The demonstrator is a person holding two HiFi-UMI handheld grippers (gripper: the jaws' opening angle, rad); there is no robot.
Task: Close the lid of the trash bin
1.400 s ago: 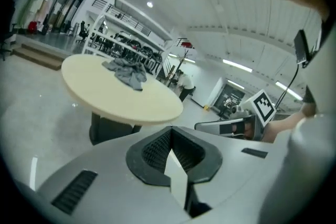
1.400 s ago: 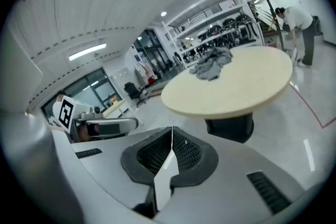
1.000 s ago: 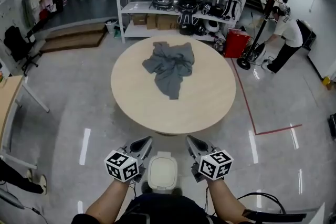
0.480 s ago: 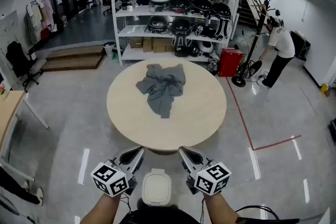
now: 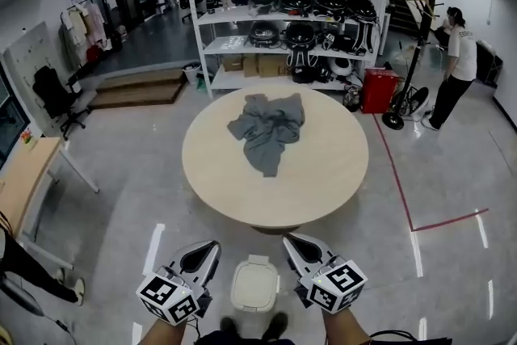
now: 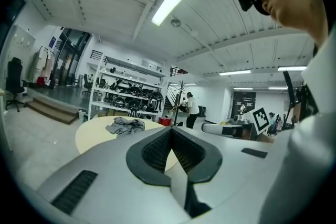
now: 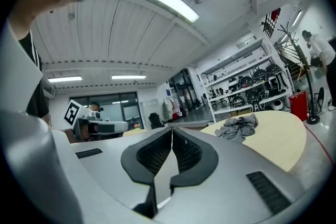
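A small white trash bin (image 5: 255, 284) with its lid down stands on the floor between my two grippers in the head view, just in front of the person's feet. My left gripper (image 5: 208, 247) hovers to the bin's left, jaws together and holding nothing. My right gripper (image 5: 292, 241) hovers to the bin's right, also shut and empty. Both point forward toward the round table; neither touches the bin. In the left gripper view (image 6: 171, 134) and the right gripper view (image 7: 171, 131) the pads meet at the tips, and the bin is out of sight.
A round beige table (image 5: 275, 174) with a grey cloth (image 5: 268, 124) stands just ahead. Metal shelving (image 5: 287, 12) with helmets lines the back. A person (image 5: 454, 65) stands at the far right beside a red bin (image 5: 379, 90). A desk (image 5: 24, 182) sits at left.
The view has pulled back and shifted, so the table and bin sit slightly right and lower. Both grippers stay shut on either side of the bin.
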